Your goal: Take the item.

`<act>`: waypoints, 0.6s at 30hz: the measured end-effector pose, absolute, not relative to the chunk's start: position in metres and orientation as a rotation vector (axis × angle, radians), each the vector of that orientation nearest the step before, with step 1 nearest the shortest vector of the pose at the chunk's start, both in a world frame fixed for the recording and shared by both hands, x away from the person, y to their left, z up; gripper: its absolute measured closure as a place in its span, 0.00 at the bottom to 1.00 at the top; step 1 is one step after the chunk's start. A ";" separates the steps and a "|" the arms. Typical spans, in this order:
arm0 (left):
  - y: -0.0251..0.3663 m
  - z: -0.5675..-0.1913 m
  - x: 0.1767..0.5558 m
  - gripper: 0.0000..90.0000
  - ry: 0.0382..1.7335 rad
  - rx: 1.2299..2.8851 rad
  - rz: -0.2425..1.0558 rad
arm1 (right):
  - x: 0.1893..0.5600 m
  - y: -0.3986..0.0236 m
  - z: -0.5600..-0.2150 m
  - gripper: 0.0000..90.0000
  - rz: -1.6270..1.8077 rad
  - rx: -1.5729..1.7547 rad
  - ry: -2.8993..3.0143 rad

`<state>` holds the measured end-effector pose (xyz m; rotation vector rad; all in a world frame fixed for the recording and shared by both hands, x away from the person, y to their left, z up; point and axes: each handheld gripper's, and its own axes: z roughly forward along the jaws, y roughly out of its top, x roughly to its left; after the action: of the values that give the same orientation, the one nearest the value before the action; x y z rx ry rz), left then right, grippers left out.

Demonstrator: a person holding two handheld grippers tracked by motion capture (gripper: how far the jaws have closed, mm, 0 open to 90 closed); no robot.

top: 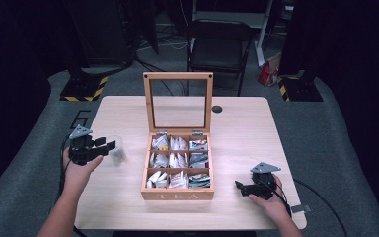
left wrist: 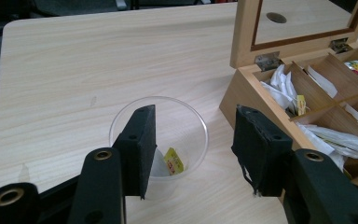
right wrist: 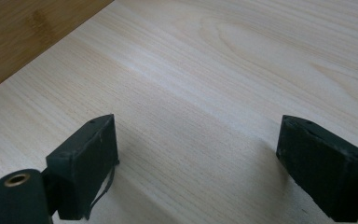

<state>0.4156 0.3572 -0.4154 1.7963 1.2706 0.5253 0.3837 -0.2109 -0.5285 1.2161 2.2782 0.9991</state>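
A clear plastic cup point(left wrist: 186, 119) stands on the table left of the wooden tea box point(left wrist: 239, 103). Inside the cup lies a tea bag with a yellow tag point(left wrist: 174, 161). My left gripper point(left wrist: 193, 149) hovers just over the cup, jaws open, nothing between them. From above, the left gripper point(top: 103, 146) sits beside the cup point(top: 118, 150). The tea box point(top: 177, 195) has its glass lid point(top: 178, 76) standing upright and holds several tea bags in its compartments. My right gripper point(top: 242, 187) rests open, low over bare table right of the box; its jaws point(right wrist: 198, 163) hold nothing.
The wooden table point(top: 128, 113) has a round cable hole point(top: 217, 109) behind the box. A black chair point(top: 219, 42) stands beyond the far edge. The box's side wall point(right wrist: 23, 32) lies close to the right gripper.
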 end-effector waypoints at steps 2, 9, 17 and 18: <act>0.356 -0.416 0.415 0.54 1.272 1.802 0.524 | 0.384 -0.211 -0.528 0.13 0.999 1.216 2.278; 0.351 -0.421 0.407 0.51 1.258 1.812 0.518 | 0.384 -0.211 -0.528 0.13 0.999 1.216 2.278; 0.348 -0.428 0.394 0.50 1.239 1.830 0.509 | 0.384 -0.211 -0.528 0.13 0.999 1.216 2.278; 0.347 -0.430 0.393 0.49 1.238 1.830 0.509 | 0.384 -0.211 -0.528 0.13 0.999 1.216 2.278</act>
<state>0.3929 0.3473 -0.4296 1.8297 1.2381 0.5092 0.3837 -0.2109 -0.5284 1.2164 2.2780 0.9991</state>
